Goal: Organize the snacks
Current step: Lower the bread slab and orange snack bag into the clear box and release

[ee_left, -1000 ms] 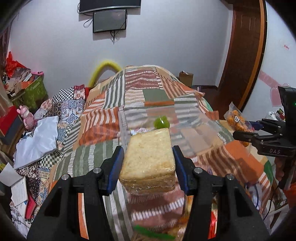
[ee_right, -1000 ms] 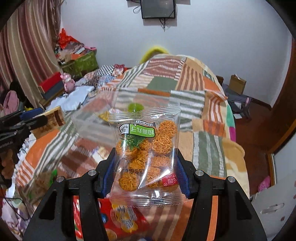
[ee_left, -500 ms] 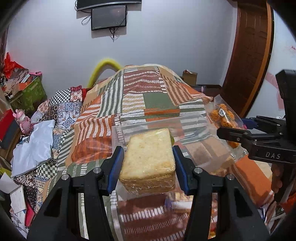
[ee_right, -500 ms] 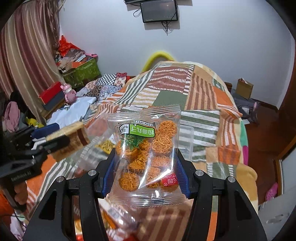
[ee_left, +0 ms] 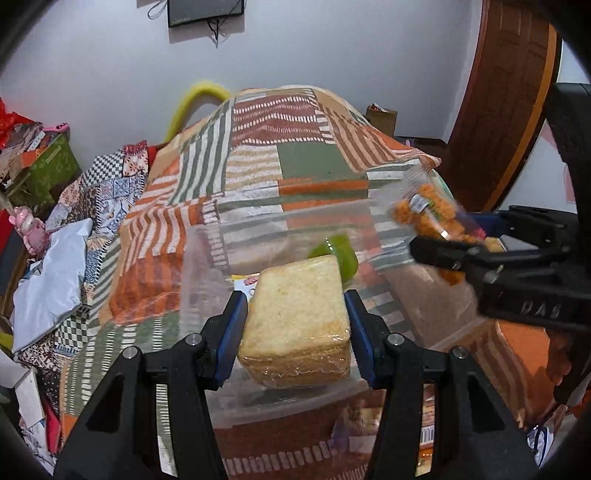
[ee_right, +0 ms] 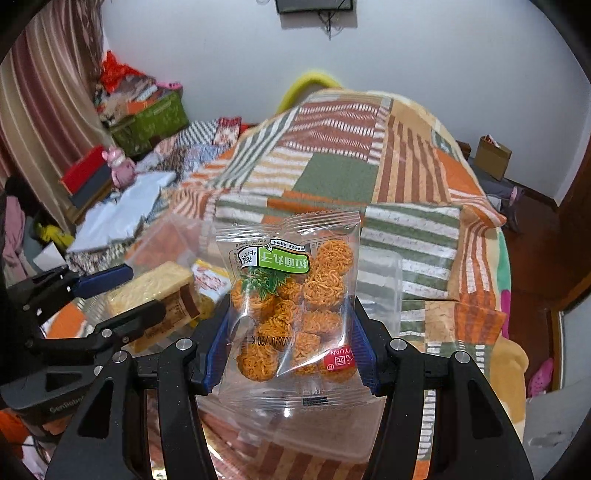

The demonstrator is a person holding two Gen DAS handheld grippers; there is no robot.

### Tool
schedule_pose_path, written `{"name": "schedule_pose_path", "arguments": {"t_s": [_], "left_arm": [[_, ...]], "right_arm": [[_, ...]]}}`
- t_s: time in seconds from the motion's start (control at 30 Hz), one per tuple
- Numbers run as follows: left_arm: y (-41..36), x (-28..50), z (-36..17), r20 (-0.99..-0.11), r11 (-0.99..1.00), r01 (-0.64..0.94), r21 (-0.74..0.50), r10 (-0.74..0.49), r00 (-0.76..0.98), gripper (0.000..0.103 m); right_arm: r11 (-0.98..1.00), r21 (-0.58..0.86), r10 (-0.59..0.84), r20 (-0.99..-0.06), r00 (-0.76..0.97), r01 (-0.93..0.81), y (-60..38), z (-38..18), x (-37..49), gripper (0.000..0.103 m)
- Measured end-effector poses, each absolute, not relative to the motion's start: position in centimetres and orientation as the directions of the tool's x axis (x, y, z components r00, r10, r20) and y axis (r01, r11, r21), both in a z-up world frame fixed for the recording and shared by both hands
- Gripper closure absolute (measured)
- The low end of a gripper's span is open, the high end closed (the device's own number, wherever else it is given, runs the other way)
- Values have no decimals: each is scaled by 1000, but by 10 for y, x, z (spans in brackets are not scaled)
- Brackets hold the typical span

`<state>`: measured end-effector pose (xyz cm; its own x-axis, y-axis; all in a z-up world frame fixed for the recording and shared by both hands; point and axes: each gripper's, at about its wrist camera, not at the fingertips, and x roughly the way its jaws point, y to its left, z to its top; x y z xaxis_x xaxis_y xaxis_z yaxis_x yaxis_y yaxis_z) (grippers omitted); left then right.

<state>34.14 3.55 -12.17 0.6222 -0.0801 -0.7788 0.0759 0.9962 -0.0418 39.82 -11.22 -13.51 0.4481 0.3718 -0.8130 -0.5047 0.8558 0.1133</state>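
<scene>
In the left wrist view the noodle-ball packet (ee_left: pixel 428 218) at the right is blurred, so we cannot read its label. The green object (ee_left: pixel 338 254) in the clear box (ee_left: pixel 207 266) is half hidden behind the wrapped cake (ee_left: pixel 299 317) — we cannot tell what it is. The screen (ee_right: pixel 314 5) is cut off by the top edge.

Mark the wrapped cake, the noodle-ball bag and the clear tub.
cake (ee_left: pixel 295 317): left wrist view, top face of the slab.
noodle-ball bag (ee_right: pixel 295 314): right wrist view, middle of the front panel.
clear tub (ee_left: pixel 201 280): left wrist view, left wall.
</scene>
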Motion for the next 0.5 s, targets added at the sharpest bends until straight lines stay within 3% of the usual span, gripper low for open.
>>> {"name": "schedule_pose_path", "arguments": {"t_s": [0.5], "left_arm": [[27,350,-145,-819,996,83,-13,-58,571,50]], "right_arm": [[837,92,311,-891,330,-540,-105,-167,400,47]]}}
